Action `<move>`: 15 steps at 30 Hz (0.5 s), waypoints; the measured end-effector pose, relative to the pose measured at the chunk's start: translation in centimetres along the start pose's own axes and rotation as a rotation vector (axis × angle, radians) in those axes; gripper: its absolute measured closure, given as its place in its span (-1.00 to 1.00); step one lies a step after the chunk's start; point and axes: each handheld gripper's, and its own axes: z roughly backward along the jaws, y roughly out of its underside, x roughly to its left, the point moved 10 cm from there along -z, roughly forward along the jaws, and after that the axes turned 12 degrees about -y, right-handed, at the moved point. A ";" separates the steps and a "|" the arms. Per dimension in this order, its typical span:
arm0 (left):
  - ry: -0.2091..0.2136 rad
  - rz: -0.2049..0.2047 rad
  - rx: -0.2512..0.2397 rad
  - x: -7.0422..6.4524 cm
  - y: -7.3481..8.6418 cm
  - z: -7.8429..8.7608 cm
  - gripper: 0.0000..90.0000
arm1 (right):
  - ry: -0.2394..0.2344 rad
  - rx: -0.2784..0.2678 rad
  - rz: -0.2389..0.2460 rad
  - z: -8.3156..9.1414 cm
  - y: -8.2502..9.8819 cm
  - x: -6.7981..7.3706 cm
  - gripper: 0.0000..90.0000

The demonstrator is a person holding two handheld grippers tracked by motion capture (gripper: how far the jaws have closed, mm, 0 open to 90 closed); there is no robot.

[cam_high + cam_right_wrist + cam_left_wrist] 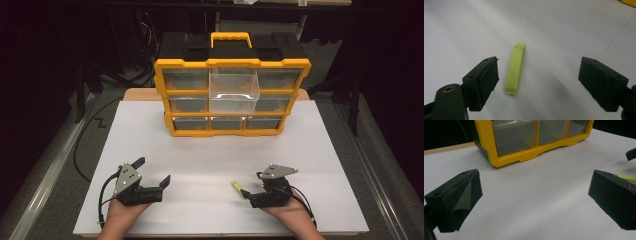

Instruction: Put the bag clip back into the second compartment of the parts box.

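- Your right tool (pixel 539 82) has its jaws apart, with the yellow-green strip (pixel 515 68) lying flat on the desk between them, closer to the jaw that stands at the left of the right gripper view; neither pad touches it
- In the high view the same right tool (pixel 248 192) sits low near the front edge of the desk (pixel 200 165), pointing towards the middle, and the strip (pixel 237 186) lies just in front of its tips
- Your left tool (pixel 154 172) rests on its side near the front left of the desk, jaws spread wide with nothing between them; the left gripper view shows bare white surface between its two pads
- Farther out, at the back of the desk, stands the yellow organiser (pixel 232 97), well apart from both tools; its clear middle drawer (pixel 234 90) is pulled out towards you, and the other drawers sit flush in the frame
- Judging from this, the drawer is already open and waiting, and the pick-up is only beginning: the strip is framed but not yet gripped
- Left for you, as it appears: close on the strip, lift it, carry it to the open drawer, let go, and probably push the drawer back in
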 end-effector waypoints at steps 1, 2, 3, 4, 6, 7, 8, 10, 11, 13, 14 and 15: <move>0.000 -0.002 -0.001 0.0 0.0 0.0 -0.99 | 0.001 0.008 0.001 -0.2 -0.2 0.0 -0.58; 0.000 -0.002 -0.001 0.0 0.0 0.0 -0.99 | 0.001 0.008 0.001 -0.2 -0.2 0.0 -0.58; 0.003 -0.006 0.000 -0.1 0.0 0.0 -0.99 | -0.007 0.013 0.005 -0.6 -0.6 0.1 -0.53; 0.008 -0.007 -0.002 -0.2 -0.1 0.1 -0.99 | -0.010 0.018 0.007 -0.8 -0.8 0.2 -0.50; 0.008 -0.009 -0.006 -0.3 -0.1 0.1 -0.99 | -0.020 0.017 0.006 -1.0 -1.0 0.3 -0.46; 0.012 -0.023 -0.005 -0.4 -0.1 0.1 -0.99 | -0.025 0.020 0.016 -1.4 -1.3 0.6 -0.40; 0.016 -0.023 -0.006 -0.4 -0.1 0.1 -0.99 | -0.025 0.023 0.020 -1.6 -1.4 0.8 -0.36; 0.018 -0.025 -0.006 -0.5 -0.1 0.1 -0.99 | -0.022 0.028 0.027 -1.7 -1.5 0.9 -0.30; 0.017 -0.025 -0.007 -0.5 -0.1 0.1 -0.99 | -0.016 0.025 0.032 -1.9 -1.4 1.1 -0.15; 0.013 -0.021 -0.008 -0.4 -0.1 0.1 -0.99 | -0.020 0.025 0.033 -2.0 -1.3 1.3 -0.03; 0.013 -0.019 -0.008 -0.4 -0.1 0.0 -0.99 | -0.020 0.025 0.033 -2.0 -1.3 1.3 -0.03; 0.013 -0.014 -0.008 -0.3 -0.1 0.0 -0.99 | -0.022 0.024 0.033 -2.0 -1.2 1.3 0.05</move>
